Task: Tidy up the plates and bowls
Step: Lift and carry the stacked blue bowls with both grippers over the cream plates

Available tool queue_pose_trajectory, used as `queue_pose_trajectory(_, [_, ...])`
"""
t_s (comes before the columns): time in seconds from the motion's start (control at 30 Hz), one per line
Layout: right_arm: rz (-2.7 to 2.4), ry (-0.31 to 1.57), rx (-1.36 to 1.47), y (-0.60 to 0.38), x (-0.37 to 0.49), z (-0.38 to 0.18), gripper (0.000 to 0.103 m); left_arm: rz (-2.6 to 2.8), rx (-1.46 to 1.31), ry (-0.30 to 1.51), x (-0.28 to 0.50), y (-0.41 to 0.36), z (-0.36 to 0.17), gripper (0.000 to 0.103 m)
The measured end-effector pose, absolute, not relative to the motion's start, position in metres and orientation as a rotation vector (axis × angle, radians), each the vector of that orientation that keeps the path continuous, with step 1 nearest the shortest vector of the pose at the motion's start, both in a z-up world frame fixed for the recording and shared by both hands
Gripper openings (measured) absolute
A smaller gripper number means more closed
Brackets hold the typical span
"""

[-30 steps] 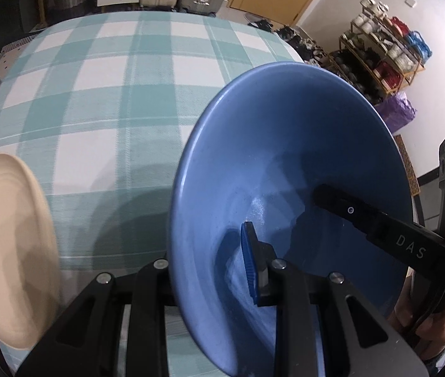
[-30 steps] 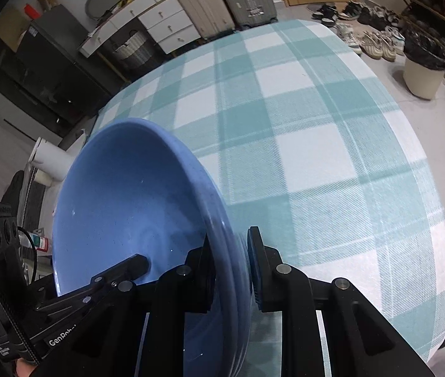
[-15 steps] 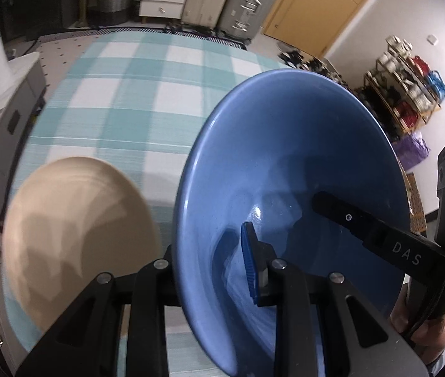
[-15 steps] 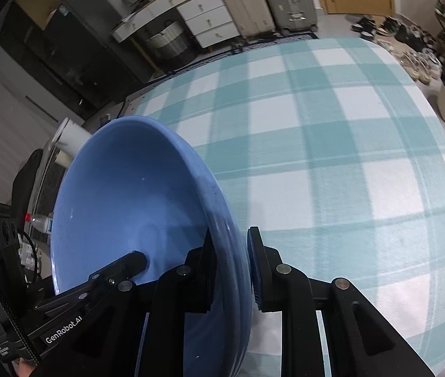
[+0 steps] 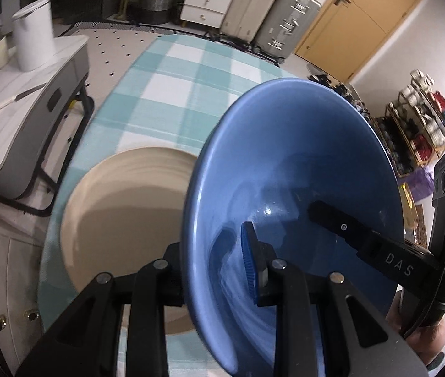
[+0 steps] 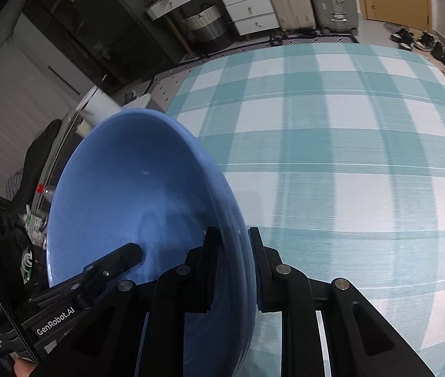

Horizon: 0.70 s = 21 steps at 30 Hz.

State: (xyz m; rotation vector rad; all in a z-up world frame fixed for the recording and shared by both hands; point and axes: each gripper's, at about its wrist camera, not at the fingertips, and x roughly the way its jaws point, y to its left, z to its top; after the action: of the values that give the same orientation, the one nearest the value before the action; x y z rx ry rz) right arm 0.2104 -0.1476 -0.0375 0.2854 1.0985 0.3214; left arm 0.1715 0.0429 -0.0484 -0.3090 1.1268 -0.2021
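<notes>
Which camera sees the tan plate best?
The left wrist view. The tan plate lies there on the checked tablecloth, partly hidden behind the blue bowl. The right wrist view shows no plate at all.

Both the left gripper (image 5: 213, 270) and right gripper (image 6: 233, 260) point steeply downward, jaws clamped narrow, facing each other.

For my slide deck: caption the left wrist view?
Both grippers clamp a blue bowl beside a beige plate.
</notes>
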Motion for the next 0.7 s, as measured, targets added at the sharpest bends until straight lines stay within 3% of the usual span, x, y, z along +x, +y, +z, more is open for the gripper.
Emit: queue_pose_trajectory(0.7, [0.432,1.186,0.216,-0.052,0.227,-0.069,0.018,-0.079,-0.369,1.146,0.158,0.121,-0.073,0.025])
